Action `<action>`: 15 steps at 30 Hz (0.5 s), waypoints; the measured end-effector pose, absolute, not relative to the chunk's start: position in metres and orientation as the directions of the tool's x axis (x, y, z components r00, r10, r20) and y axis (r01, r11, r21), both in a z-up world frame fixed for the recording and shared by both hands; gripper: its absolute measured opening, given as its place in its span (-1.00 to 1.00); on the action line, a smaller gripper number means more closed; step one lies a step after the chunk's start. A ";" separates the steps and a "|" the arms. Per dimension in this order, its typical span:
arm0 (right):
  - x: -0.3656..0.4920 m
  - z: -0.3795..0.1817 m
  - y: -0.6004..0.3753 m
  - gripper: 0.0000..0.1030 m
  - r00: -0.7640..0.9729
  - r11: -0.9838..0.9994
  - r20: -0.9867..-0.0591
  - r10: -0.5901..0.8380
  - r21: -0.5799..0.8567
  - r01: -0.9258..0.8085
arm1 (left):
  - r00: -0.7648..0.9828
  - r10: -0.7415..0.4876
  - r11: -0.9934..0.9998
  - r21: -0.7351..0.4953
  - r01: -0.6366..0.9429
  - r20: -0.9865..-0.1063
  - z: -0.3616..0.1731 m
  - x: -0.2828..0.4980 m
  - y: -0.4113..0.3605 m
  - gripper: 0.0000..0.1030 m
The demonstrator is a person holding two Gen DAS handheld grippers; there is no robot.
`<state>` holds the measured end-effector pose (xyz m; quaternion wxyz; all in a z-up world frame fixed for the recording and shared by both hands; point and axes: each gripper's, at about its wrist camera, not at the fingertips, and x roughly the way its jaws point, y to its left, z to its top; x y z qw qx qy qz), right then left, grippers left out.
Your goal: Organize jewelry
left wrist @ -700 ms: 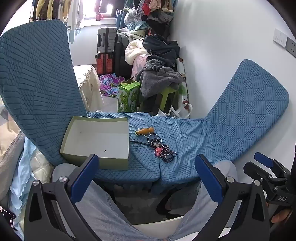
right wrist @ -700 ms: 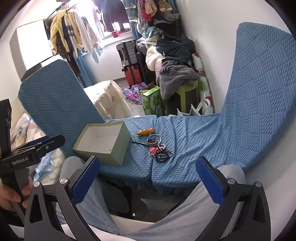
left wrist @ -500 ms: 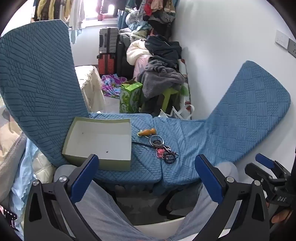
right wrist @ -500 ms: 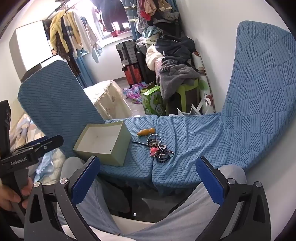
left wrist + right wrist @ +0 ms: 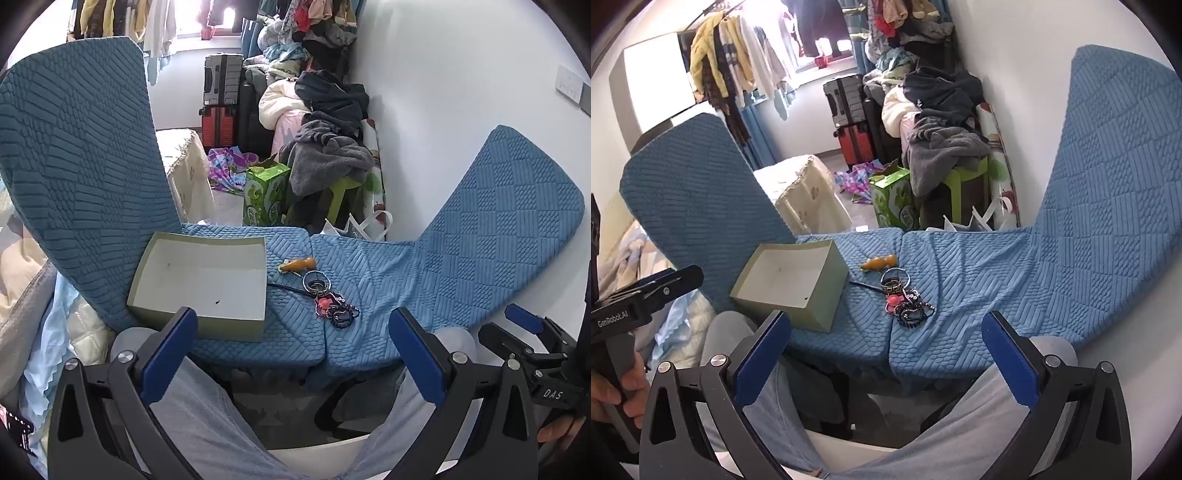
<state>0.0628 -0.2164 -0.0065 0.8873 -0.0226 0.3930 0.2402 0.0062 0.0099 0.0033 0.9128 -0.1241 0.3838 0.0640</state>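
A pile of jewelry [image 5: 330,301] lies on the blue chair seats [image 5: 369,266]: an orange pendant [image 5: 297,264], a patterned ring [image 5: 316,287], a pink bead and dark bracelets [image 5: 341,314]. It also shows in the right wrist view [image 5: 905,301]. An open pale green box [image 5: 203,280], empty, sits to its left [image 5: 790,282]. My left gripper [image 5: 291,354] is open, held back above my knees. My right gripper [image 5: 886,356] is open too, equally far back.
Two blue chair backs rise at left [image 5: 74,147] and right [image 5: 498,221]. Behind are a green carton [image 5: 264,199], a clothes-covered stool [image 5: 328,166], suitcases [image 5: 221,107] and a white wall. My knees are below the grippers.
Both views have drifted slightly; the left gripper has eased a little toward the seat. Nothing on the seats has moved.
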 end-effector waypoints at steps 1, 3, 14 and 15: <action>0.064 -0.006 -0.215 1.00 0.577 0.883 -0.709 0.406 0.142 -0.448 | 0.697 0.028 0.959 -0.178 -0.221 -0.716 0.003 0.007 0.011 0.99; 0.066 -0.003 -0.214 1.00 0.585 0.884 -0.705 0.401 0.131 -0.449 | 0.704 0.037 0.955 -0.183 -0.235 -0.710 0.003 0.006 0.014 0.99; 0.070 -0.010 -0.214 1.00 0.583 0.887 -0.711 0.393 0.127 -0.444 | 0.696 0.035 0.951 -0.190 -0.244 -0.717 -0.004 0.009 0.015 0.99; 0.070 -0.009 -0.214 1.00 0.588 0.888 -0.708 0.391 0.123 -0.443 | 0.696 0.037 0.950 -0.190 -0.246 -0.717 -0.005 0.010 0.014 0.99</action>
